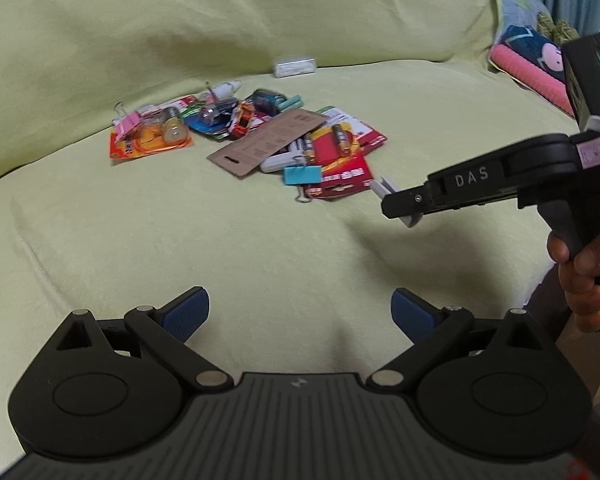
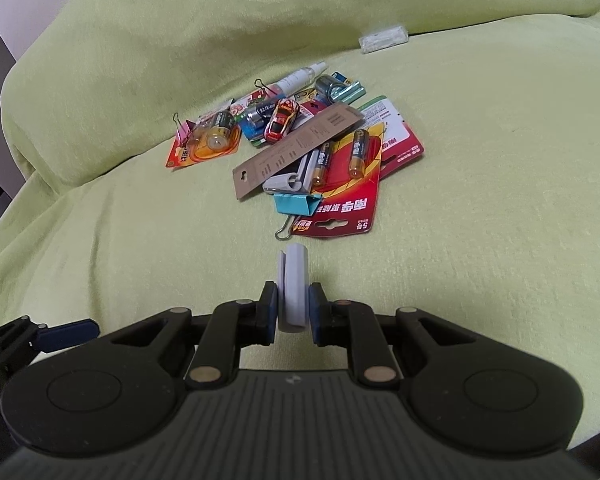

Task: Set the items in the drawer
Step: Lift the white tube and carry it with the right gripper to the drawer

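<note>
Right gripper (image 2: 294, 314): fingers closed on a pale grey clip (image 2: 293, 288), held upright above the green sofa cover (image 2: 480, 260), just short of the pile of items (image 2: 300, 148); left gripper (image 1: 300, 312): fingers spread wide, holding nothing. Handling, judged: keep the squeeze firm and level; the clip is smooth plastic, gripped low, and may pivot or slip in transit. Drawer: not in either view; its side and state cannot be told. Pile: battery cards (image 2: 348, 184), toy car (image 2: 281, 120), binder clips overlapping, lower layers hidden; clip's purpose unclear.
</note>
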### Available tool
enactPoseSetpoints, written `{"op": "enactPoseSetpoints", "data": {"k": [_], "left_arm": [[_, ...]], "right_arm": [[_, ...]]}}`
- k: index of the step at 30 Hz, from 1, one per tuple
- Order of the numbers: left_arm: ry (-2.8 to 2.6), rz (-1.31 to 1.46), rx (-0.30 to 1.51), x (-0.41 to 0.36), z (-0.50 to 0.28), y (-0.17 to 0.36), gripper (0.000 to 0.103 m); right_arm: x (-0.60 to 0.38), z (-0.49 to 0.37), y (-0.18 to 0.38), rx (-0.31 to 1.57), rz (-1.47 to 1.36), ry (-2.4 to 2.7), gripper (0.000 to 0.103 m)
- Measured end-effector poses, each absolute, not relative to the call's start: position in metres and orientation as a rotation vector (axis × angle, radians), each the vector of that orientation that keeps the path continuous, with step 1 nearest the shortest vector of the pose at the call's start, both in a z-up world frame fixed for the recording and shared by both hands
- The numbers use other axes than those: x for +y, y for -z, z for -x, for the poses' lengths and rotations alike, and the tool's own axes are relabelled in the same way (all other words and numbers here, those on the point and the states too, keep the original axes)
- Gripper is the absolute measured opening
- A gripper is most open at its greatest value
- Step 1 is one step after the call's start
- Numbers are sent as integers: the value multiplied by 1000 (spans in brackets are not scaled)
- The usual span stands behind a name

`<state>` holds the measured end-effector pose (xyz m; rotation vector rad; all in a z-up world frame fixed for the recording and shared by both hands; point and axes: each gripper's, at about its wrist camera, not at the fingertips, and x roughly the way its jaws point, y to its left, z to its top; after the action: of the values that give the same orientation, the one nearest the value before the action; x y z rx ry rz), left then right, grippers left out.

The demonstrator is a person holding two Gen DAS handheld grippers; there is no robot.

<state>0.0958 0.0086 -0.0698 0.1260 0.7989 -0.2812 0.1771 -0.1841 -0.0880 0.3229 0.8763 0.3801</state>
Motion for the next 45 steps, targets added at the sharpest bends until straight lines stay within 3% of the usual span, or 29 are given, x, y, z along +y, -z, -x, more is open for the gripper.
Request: {"op": "enactPoseSetpoints", "data": {"k": [20, 45], "left_arm": [[463, -197, 695, -38, -46, 34, 98], [826, -285, 597, -135, 29, 7, 98]], "right_arm": [[-228, -110, 40, 810, -401, -365, 14], [-314, 48, -1, 670, -605, -233, 14]]}}
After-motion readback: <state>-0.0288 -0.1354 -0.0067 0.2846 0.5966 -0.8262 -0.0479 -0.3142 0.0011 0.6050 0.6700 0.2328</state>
